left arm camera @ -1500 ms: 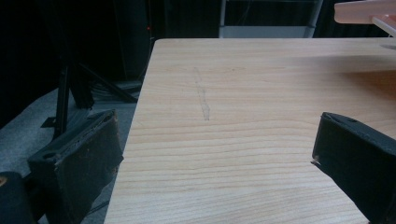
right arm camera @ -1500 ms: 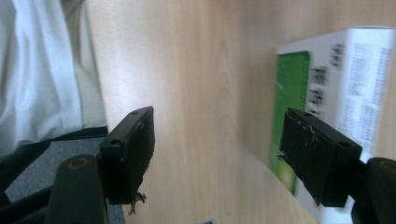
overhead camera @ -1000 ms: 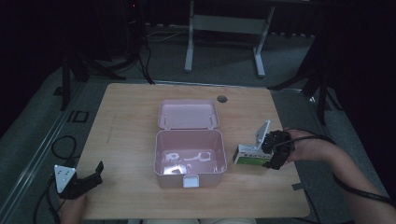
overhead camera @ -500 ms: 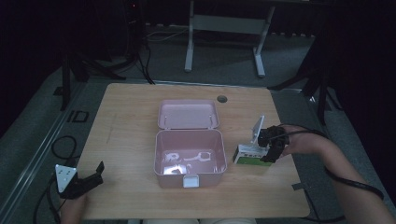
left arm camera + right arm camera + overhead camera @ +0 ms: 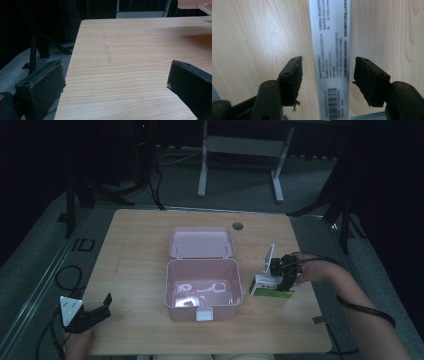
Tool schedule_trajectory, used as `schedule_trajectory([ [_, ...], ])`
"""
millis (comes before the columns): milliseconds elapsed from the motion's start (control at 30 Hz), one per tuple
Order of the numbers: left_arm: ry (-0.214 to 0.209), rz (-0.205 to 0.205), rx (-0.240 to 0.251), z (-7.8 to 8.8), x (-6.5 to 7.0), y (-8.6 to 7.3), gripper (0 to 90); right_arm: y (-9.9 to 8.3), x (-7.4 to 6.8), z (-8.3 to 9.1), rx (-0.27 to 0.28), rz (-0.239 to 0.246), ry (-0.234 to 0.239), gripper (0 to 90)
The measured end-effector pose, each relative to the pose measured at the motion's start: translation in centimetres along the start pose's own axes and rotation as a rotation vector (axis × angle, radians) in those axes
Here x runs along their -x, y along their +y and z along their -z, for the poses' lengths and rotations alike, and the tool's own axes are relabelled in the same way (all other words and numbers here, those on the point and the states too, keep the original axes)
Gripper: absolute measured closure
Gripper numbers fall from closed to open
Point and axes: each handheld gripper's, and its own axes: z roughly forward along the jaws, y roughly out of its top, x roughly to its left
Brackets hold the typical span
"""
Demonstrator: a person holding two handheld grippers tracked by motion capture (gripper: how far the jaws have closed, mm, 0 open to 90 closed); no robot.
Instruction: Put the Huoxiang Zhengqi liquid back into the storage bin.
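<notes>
Right now my right gripper (image 5: 279, 279) stands over the small white-and-green cardboard box (image 5: 270, 287), which lies on the light wooden table (image 5: 140, 245) near its right edge, just beside the right wall of the open pink plastic case (image 5: 202, 285). Looking along that gripper's own view, the box's white printed face with a barcode (image 5: 332, 62) runs straight up between the two black jaws; they have just been closing, yet a strip of bare wood shows on each side of the box, so the pads (image 5: 293, 75) are not pressing on it and nothing is gripped. The pink case sits near the middle of the table with its lid laid back toward the far edge and a few small white pieces in its bottom. My left gripper (image 5: 92, 312) rests at the near left corner of the table, well apart from the case; its jaws gape wide over bare wood (image 5: 125, 62) with nothing between them.
</notes>
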Motion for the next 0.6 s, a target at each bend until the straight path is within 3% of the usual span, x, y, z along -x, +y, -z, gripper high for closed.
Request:
schedule_trajectory([
  [600, -0.002, -0.004, -0.002, 0.0, 0.0, 0.0, 1.6, 0.9, 0.7, -2.0, -0.051, 0.057, 0.056, 61.5],
])
